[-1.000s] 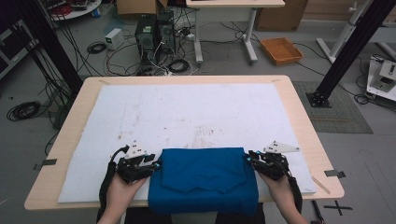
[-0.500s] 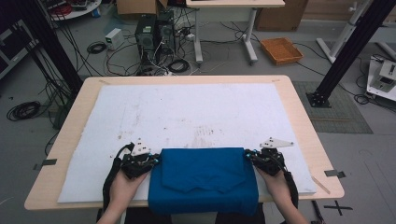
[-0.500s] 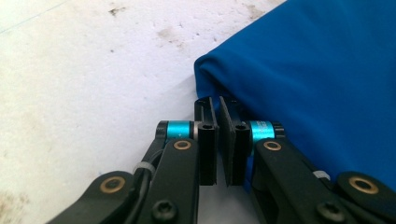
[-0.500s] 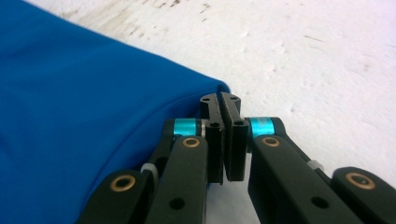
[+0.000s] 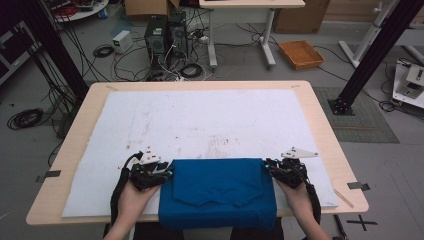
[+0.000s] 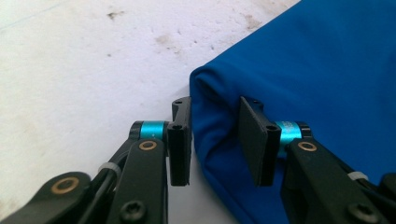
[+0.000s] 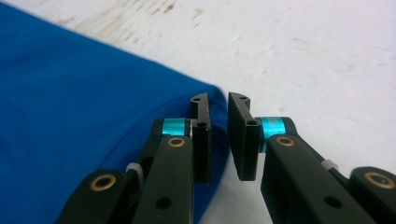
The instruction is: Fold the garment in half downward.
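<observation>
A folded blue cloth (image 5: 218,192) lies at the near edge of the table and hangs a little over it. My left gripper (image 5: 167,172) is at the cloth's far left corner. In the left gripper view its jaws (image 6: 214,140) are shut on the thick rounded fold of the blue cloth (image 6: 303,70), which fills the gap between them. My right gripper (image 5: 268,167) is at the far right corner. In the right gripper view its jaws (image 7: 219,137) stand nearly together, pinching the edge of the blue cloth (image 7: 79,102).
A stained white mat (image 5: 210,120) covers most of the wooden table (image 5: 325,125), and its far half is bare. Behind the table on the floor are cables, computer cases (image 5: 167,35) and an orange tray (image 5: 301,53).
Both hands have crept slightly forward along the cloth's sides. The cloth itself lies as before.
</observation>
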Demonstrator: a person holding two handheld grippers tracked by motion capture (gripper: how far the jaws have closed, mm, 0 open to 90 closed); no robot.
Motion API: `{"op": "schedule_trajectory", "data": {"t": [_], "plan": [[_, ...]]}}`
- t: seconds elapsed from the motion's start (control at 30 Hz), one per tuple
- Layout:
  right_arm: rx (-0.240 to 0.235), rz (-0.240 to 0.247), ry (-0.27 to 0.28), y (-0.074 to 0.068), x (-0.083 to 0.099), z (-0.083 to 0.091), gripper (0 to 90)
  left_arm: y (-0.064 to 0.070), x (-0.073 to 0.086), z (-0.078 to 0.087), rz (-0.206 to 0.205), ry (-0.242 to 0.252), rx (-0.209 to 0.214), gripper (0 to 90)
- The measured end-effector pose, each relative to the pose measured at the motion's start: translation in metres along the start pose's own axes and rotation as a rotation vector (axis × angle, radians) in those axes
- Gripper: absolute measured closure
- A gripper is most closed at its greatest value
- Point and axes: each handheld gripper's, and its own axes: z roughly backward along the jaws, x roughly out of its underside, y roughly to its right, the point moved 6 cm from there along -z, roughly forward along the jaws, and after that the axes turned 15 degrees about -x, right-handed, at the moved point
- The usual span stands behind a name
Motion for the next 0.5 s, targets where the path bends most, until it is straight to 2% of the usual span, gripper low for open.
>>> {"op": "schedule_trajectory", "data": {"t": [0.07,0.1,0.17,0.2,0.3,0.33,0.37,0.4,0.5], "plan": [[0.017,0.008,-0.028,0.001,0.002,-0.004,84.2,0.001,0.000,-0.002,-0.013,0.002,-0.006,72.8],[0.017,0.008,-0.028,0.001,0.002,-0.004,84.2,0.001,0.000,-0.002,-0.013,0.002,-0.006,78.5],[0.029,0.006,-0.019,0.003,0.000,-0.003,87.6,-0.001,0.000,-0.002,-0.002,0.007,-0.006,83.9],[0.037,-0.030,-0.004,0.008,0.001,0.001,87.9,-0.004,0.002,-0.001,0.023,0.015,-0.011,84.9],[0.025,-0.081,0.013,0.014,0.002,0.004,87.8,-0.007,0.006,0.000,0.073,0.021,-0.001,85.0],[0.025,-0.081,0.013,0.014,0.002,0.004,87.8,-0.007,0.006,0.000,0.073,0.021,-0.001,84.0],[0.031,-0.079,0.010,0.014,0.003,0.004,87.7,-0.007,0.007,0.001,0.092,0.024,-0.005,83.4],[0.037,-0.078,0.009,0.014,0.003,0.005,87.2,-0.009,0.008,0.003,0.095,0.018,-0.023,82.1],[0.040,-0.085,0.035,0.014,0.000,0.008,81.9,-0.010,0.006,0.005,0.114,0.032,-0.009,73.3]]}}
